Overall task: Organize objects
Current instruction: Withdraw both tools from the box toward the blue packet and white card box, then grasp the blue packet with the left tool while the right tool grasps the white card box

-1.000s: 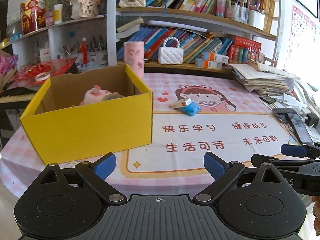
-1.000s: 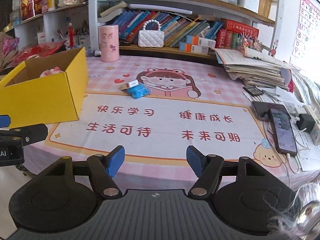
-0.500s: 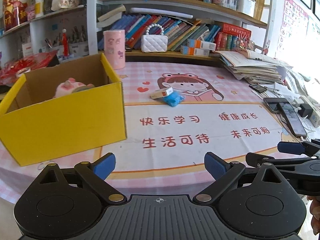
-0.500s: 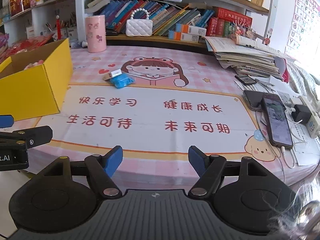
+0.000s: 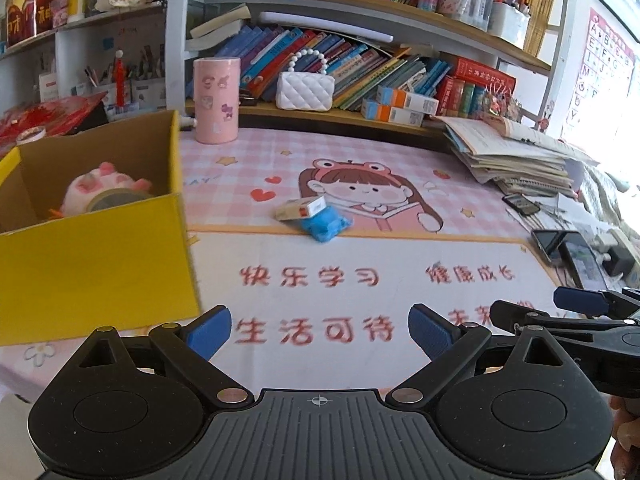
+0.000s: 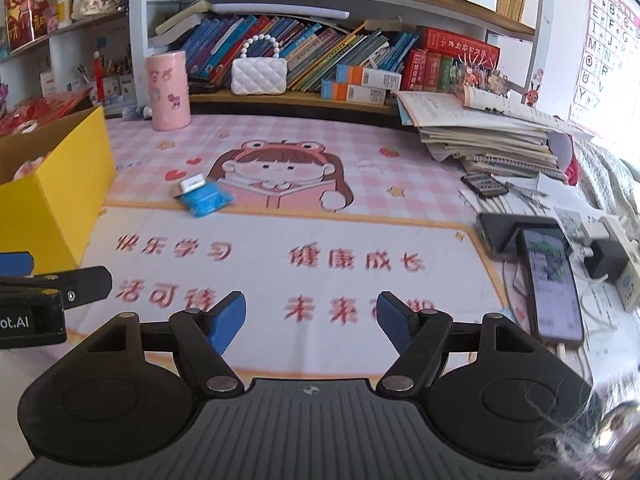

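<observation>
yellow box, blue packet (perhaps fuzzy), pink checked mat

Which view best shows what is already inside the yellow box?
The left wrist view: it looks into the yellow box, showing a pink plush toy and a tape roll. The right wrist view shows only the box's corner and a sliver of pink.

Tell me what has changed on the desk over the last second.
Both views have slid right along the desk: the yellow box now sits further left in each picture, while the small carton and the blue item look nearer. The left tool and right tool are open and empty. Nothing was grasped or released; the objects lie as before.
</observation>
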`<state>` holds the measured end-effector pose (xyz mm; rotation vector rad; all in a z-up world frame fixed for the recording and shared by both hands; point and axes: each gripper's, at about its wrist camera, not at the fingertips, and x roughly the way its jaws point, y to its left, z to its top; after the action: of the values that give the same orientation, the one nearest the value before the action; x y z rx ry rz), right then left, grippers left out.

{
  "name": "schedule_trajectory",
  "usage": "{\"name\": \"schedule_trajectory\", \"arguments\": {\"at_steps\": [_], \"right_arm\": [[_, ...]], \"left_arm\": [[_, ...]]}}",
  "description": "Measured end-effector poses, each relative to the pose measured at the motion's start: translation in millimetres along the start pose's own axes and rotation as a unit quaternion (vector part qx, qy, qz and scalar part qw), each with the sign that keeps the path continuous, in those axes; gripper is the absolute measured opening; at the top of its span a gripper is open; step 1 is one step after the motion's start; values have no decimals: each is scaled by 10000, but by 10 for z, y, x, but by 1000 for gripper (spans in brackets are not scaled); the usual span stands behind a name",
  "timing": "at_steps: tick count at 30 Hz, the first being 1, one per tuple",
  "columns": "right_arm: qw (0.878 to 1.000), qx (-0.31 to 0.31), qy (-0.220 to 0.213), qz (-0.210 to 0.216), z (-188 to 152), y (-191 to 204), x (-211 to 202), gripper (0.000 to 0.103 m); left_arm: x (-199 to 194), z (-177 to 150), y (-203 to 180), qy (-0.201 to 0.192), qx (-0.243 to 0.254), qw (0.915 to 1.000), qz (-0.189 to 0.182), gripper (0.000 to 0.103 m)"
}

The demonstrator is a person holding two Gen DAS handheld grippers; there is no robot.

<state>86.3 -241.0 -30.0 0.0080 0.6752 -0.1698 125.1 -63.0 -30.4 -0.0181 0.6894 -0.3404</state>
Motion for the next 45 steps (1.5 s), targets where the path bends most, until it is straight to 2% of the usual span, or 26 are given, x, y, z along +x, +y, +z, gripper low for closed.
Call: {"name": "schedule_trajectory", "arguments": {"at_steps": [7,15,24,29,33,35,36,37,42,45], "right_arm": [[9997,51,-168,149,257,-273,232,71],[9983,-36,-283,510,521,-469,499,71],[9972,-156,-220,703,646,-601,748,72],[9971,-185,-160,717,642,-689,826,72],[9973,-195,-73,705,612,-758,879,72],[9975,-169,-43,682,606,-792,901,73],[9976,-157,-38,673,607,-805,911,73],[9977,-144,-35,665,609,-814,921,73],[9969,-121,-49,770,650,-775,993,73],[9954,-157,-65,944,691,-676,1052,74]], "left_arm": [[318,208,-142,9,-276,9993,254,95],[837,452,-203,57,-711,9960,541,92],[1489,694,-268,146,-1137,9899,839,83],[1724,730,-252,124,-1453,9845,975,81],[1876,726,-252,261,-1522,9804,1225,68],[1895,721,-283,201,-1396,9812,1317,64],[1897,717,-290,186,-1331,9821,1320,52],[1894,711,-287,181,-1258,9836,1280,48],[1724,647,-275,266,-878,9929,754,39],[1501,585,-295,267,-603,9966,484,38]]}}
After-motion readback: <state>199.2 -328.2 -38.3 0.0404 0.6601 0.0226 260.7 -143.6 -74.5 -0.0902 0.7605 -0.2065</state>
